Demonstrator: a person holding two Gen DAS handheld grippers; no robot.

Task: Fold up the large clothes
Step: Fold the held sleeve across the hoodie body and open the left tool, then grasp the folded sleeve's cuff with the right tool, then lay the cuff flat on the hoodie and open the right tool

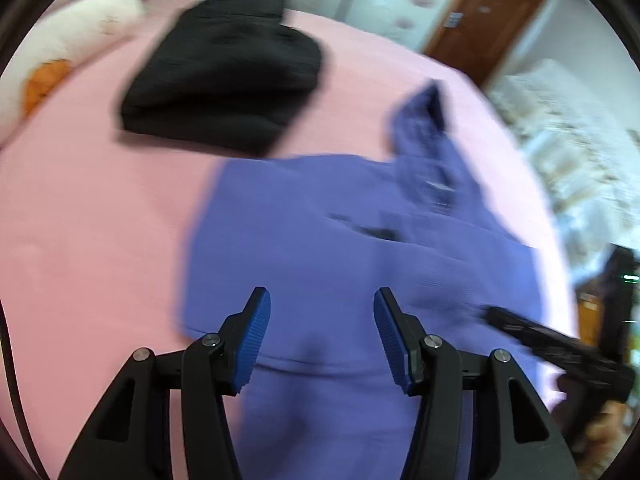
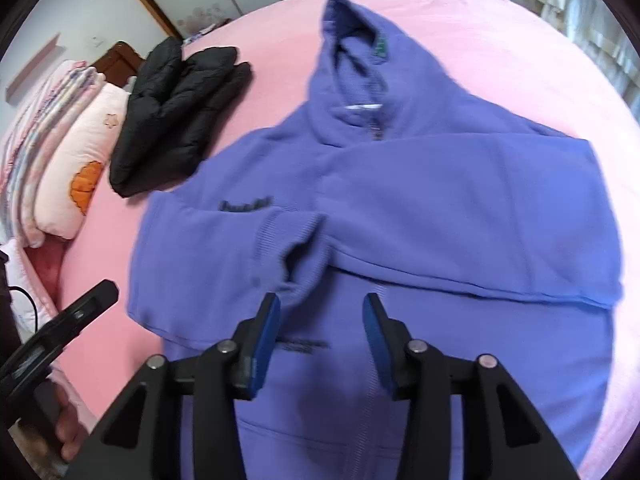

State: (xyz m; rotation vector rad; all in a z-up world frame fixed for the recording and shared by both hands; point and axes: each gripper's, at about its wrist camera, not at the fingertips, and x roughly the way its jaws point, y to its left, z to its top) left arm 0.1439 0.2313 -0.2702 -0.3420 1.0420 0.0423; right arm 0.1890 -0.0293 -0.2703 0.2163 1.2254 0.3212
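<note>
A purple hooded sweatshirt (image 2: pixel 400 208) lies flat on the pink bed (image 2: pixel 500 40), hood at the far end, both sleeves folded across its chest. It also shows in the left wrist view (image 1: pixel 340 240), blurred. My left gripper (image 1: pixel 322 300) is open and empty above the sweatshirt's lower left part. My right gripper (image 2: pixel 321 304) is open and empty above the sweatshirt's middle, just past the folded sleeve cuff (image 2: pixel 296 248). Each gripper appears at the edge of the other's view: the right gripper (image 1: pixel 560 348), the left gripper (image 2: pixel 60 328).
A folded black puffer jacket (image 2: pixel 180 112) lies on the bed to the left of the sweatshirt, also in the left wrist view (image 1: pixel 228 72). Pillows and a folded quilt (image 2: pixel 68 136) sit at the far left. A wooden door (image 1: pixel 488 16) and wardrobes stand beyond the bed.
</note>
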